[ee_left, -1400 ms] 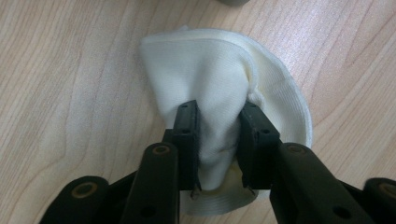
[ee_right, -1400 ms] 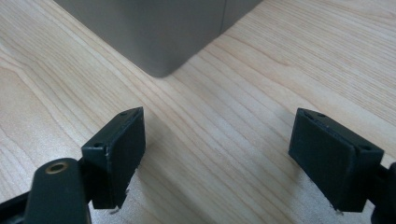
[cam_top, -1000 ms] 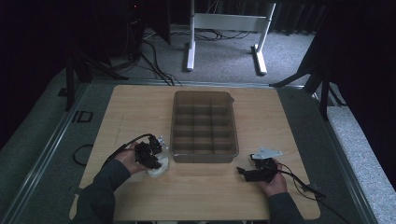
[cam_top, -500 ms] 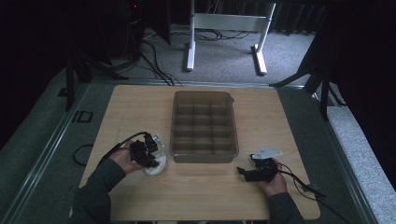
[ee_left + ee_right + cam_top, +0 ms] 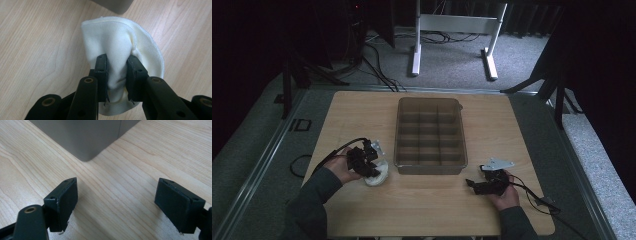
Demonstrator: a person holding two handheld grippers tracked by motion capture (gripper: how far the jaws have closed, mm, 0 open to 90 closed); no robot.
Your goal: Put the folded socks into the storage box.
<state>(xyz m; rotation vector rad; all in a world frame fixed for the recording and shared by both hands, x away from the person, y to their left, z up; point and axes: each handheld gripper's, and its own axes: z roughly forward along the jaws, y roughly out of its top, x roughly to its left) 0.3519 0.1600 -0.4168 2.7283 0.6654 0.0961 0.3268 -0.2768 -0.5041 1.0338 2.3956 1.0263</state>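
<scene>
A round white cloth pad (image 5: 120,47) lies on the wooden table (image 5: 422,205), left of the grey compartment box (image 5: 430,136). My left gripper (image 5: 117,75) is shut on it: both black pads pinch a raised fold in the cloth's middle. In the high view the left gripper (image 5: 371,167) sits over the white cloth (image 5: 379,176) by the box's near left corner. My right gripper (image 5: 117,202) stands open near the table surface, nothing between its fingers; it faces the box's near right corner (image 5: 85,142). In the high view the right gripper (image 5: 473,184) rests near the front right.
The grey box has several empty compartments and stands mid-table. Cables trail from both grippers across the table. A white stand (image 5: 452,35) and dark floor cables lie beyond the far edge.
The left gripper has risen a little with the cloth pinched in it, so the cloth bunches upward. The right gripper has stayed put.
</scene>
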